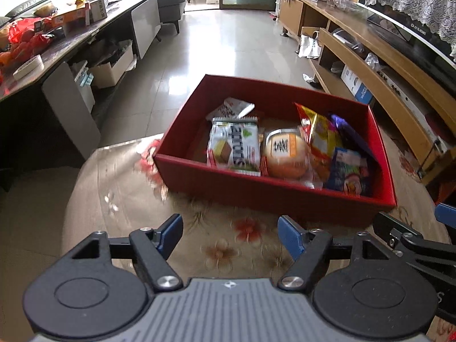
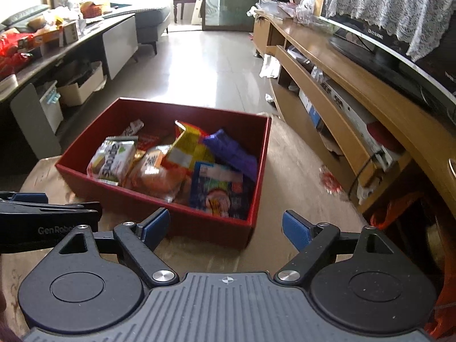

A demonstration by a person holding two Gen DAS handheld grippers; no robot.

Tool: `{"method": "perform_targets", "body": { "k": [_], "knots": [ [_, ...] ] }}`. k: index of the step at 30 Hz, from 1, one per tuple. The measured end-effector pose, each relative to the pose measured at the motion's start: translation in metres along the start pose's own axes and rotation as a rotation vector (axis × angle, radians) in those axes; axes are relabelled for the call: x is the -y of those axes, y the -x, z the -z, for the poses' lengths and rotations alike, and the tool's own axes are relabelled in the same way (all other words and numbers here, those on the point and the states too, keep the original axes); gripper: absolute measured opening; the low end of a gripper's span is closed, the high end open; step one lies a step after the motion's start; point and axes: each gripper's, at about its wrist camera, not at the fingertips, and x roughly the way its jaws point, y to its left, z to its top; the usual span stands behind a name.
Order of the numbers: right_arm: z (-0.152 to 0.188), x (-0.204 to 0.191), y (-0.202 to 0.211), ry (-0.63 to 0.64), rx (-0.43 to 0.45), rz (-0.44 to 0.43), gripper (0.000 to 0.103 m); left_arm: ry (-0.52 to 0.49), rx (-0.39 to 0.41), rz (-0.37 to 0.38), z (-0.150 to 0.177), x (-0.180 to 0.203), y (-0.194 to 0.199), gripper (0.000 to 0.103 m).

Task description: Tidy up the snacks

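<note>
A red box (image 1: 256,191) stands on the floral tablecloth and holds several snack packs: a grey-green wafer pack (image 1: 235,146), a round orange bun pack (image 1: 286,154), a yellow-red bag (image 1: 320,134), a purple bag (image 1: 346,132) and a blue pack (image 1: 346,169). The box also shows in the right wrist view (image 2: 211,225) with the same packs, such as the wafer pack (image 2: 114,161) and the blue pack (image 2: 219,191). My left gripper (image 1: 230,232) is open and empty, short of the box's near wall. My right gripper (image 2: 225,226) is open and empty at the box's near right corner.
The table's left edge (image 1: 85,165) drops to the tiled floor (image 1: 225,48). A dark sideboard with clutter (image 1: 57,34) runs along the left. A wooden TV unit (image 2: 356,85) with a TV runs along the right. The right gripper's arm shows in the left wrist view (image 1: 413,239).
</note>
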Motion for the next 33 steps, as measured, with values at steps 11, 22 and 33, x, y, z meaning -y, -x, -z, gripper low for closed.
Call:
{"method": "perform_targets", "body": {
  "k": [11,22,33],
  "knots": [
    [0.030,0.000,0.023,-0.018,-0.010,-0.008,0.091,-0.003,-0.020,0.027,0.037,0.000,0.018,0.080],
    [0.067,0.006,0.043,-0.031,-0.050,0.018,0.092,-0.036,-0.049,0.024,0.079,-0.001,0.031,0.082],
    [0.092,0.004,0.055,-0.035,-0.078,0.024,0.093,-0.060,-0.060,0.016,0.110,-0.003,0.044,0.086]
  ]
}}
